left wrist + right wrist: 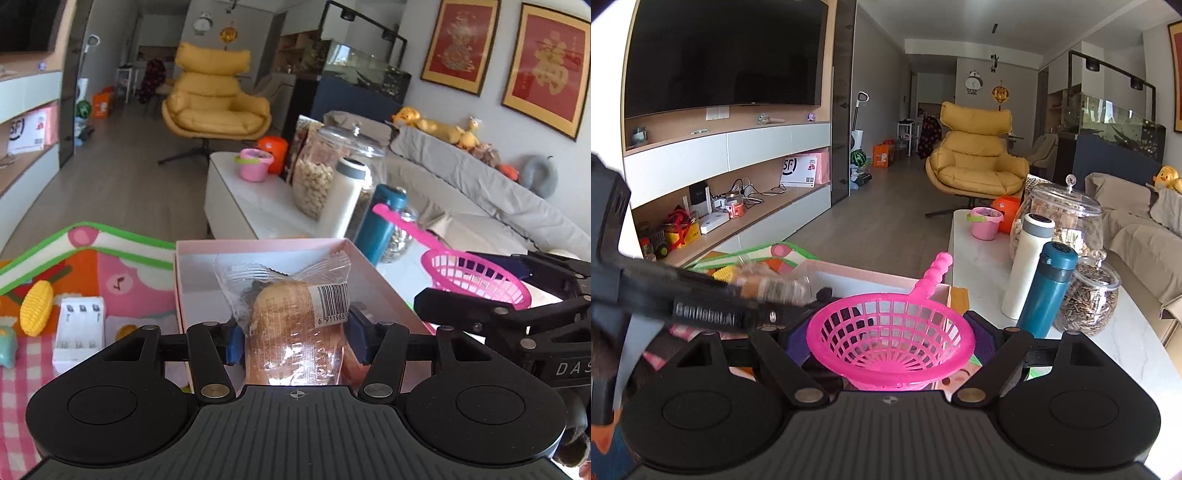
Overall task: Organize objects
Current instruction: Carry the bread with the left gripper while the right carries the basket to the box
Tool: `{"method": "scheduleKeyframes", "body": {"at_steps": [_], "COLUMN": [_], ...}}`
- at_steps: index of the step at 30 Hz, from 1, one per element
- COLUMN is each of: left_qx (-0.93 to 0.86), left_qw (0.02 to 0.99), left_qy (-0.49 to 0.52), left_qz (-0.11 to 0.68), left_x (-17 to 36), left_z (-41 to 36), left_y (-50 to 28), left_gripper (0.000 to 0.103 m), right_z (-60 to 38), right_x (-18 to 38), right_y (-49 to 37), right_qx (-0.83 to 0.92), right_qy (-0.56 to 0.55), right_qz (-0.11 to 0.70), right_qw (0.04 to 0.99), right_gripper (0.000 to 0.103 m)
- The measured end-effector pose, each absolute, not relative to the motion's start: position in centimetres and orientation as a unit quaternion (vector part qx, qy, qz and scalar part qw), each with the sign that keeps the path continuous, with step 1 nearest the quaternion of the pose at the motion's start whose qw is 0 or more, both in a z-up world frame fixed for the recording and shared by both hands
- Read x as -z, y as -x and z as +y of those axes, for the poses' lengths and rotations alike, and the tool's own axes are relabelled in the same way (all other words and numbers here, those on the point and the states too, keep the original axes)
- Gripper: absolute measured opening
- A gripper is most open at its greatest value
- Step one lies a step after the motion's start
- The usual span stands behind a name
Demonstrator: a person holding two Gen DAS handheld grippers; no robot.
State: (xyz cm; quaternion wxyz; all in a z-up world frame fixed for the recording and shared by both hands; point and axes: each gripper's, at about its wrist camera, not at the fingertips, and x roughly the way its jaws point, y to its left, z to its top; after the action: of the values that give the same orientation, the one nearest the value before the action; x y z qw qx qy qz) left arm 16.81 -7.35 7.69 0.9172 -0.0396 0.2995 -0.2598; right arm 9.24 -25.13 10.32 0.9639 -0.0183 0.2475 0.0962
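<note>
Left gripper [295,334] pinching bread pack [295,325], over pink box [365,269] | right gripper [888,341] clamps pink strainer [890,332] by bowl | risk: slick wrapper slips and misses box; grippers crowd, may collide

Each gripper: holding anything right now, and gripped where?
The left gripper holds the wrapped bread, pads on the two sides of its middle, above the pink box. The right gripper holds the pink strainer, clamped across its bowl, handle pointing away.
</note>
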Motion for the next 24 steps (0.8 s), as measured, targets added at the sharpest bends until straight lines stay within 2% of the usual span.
{"method": "scheduleKeyframes", "body": {"at_steps": [6,11,16,21,24], "left_qx": [0.264,0.311,0.356,0.276,0.254], "left_qw": [0.92,0.89,0.854,0.894,0.912], "left_qy": [0.104,0.087,0.124,0.015,0.044], "left_qz": [0.271,0.322,0.357,0.353,0.32], "left_x": [-8.7,-8.4,-8.0,-7.3,-7.6], "left_z": [-5.5,-6.4,-6.5,-9.0,-8.2], "left_y": [-18.5,-19.4,-19.5,-19.2,-19.1], "left_gripper": [0.058,0.058,0.058,0.059,0.058], "right_z": [-25.4,-25.4,-25.7,-25.4,-25.4], "right_x": [-8.3,-6.4,-5.1,-4.0,-2.9], "right_y": [-9.8,-6.8,-4.4,-3.4,-3.0], "right_qx": [-0.097,-0.081,-0.078,-0.085,-0.085], "right_qy": [-0.004,0.025,0.021,0.005,-0.007], "right_qz": [0.275,0.273,0.267,0.275,0.281], "right_qw": [0.957,0.958,0.96,0.958,0.956], "right_gripper": [0.086,0.09,0.092,0.095,0.096]}}
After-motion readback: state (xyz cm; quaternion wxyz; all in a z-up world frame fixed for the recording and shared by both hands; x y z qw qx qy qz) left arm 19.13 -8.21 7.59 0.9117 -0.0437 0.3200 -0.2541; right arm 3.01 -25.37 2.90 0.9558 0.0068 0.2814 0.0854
